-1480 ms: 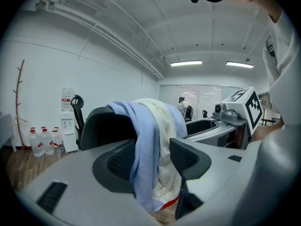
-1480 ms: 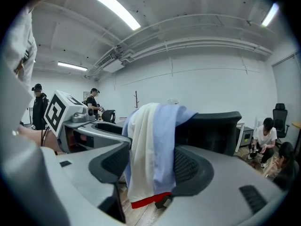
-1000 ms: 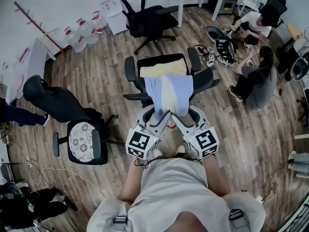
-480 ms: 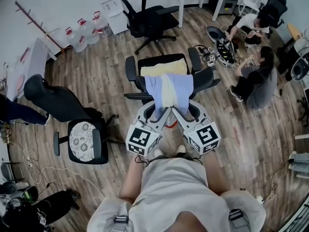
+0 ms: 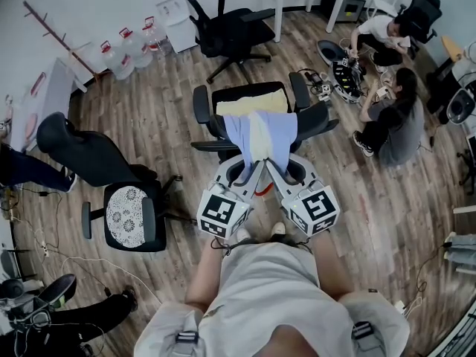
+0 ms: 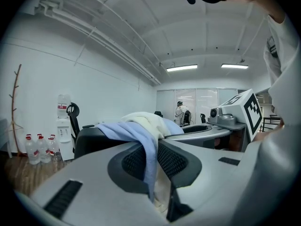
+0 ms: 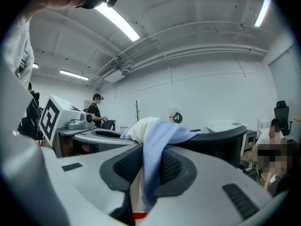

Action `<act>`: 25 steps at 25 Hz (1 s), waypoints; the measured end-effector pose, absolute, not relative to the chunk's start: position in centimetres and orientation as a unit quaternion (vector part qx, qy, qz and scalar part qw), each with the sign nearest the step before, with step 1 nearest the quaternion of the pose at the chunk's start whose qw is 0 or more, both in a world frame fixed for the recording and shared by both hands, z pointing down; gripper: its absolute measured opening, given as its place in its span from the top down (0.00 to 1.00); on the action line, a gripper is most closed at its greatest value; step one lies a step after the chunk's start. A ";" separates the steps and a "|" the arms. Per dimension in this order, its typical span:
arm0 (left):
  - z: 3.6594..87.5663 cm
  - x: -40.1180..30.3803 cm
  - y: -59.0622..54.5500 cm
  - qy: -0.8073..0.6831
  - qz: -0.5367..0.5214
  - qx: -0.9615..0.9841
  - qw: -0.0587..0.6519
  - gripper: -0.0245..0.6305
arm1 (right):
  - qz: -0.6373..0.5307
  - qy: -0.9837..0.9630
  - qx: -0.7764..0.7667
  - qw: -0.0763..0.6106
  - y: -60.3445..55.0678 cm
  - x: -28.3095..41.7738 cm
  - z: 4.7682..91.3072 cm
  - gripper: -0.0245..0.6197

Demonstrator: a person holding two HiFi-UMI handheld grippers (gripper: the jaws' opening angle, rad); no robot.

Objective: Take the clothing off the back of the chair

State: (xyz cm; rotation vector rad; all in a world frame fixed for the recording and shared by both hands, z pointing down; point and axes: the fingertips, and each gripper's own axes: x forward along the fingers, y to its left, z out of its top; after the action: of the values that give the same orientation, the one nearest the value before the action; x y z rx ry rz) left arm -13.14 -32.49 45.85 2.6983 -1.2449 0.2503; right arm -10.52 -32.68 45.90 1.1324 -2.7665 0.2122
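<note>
Presently: clothing (image 5: 260, 136), light blue with a cream panel, is draped over the back of a black office chair (image 5: 201, 107), directly ahead of both hand-held grippers. Its hanging hem reaches down between their tips.

- Left hand-held gripper (image 5: 249, 171): the jaws have just been closing and are pinched on the blue edge of the clothing, with fabric trapped between the pads.
- Right hand-held gripper (image 5: 274, 171): the jaws have likewise just been closing and are clamped on the same hem, with a blue fold between the pads.
- The pair sit side by side, tips close together.
- Beyond them, on the chair's seat: a yellow cushion (image 5: 250, 104).
- Off to the left hand-held gripper's left: a second black chair (image 5: 126, 214) with a patterned seat pad.
</note>
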 end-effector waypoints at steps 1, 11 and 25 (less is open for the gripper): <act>45.8 -13.1 -32.4 -0.416 0.083 0.902 0.079 0.86 | 0.070 -0.921 0.377 0.072 -32.6 -10.5 45.8 0.83; 45.4 -13.0 -31.5 -0.412 0.082 0.905 0.073 0.87 | 0.063 -0.918 0.385 0.072 -31.7 -10.5 45.5 0.84; 44.5 -13.3 -29.3 -0.399 0.078 0.911 0.071 0.87 | 0.057 -0.914 0.396 0.072 -29.5 -10.8 44.6 0.84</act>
State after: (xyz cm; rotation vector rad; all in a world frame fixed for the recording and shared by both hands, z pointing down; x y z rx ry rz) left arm -13.28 -29.27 44.50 2.7392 -1.2001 0.2347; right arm -10.85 -29.54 44.64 1.1890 -2.7462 0.1713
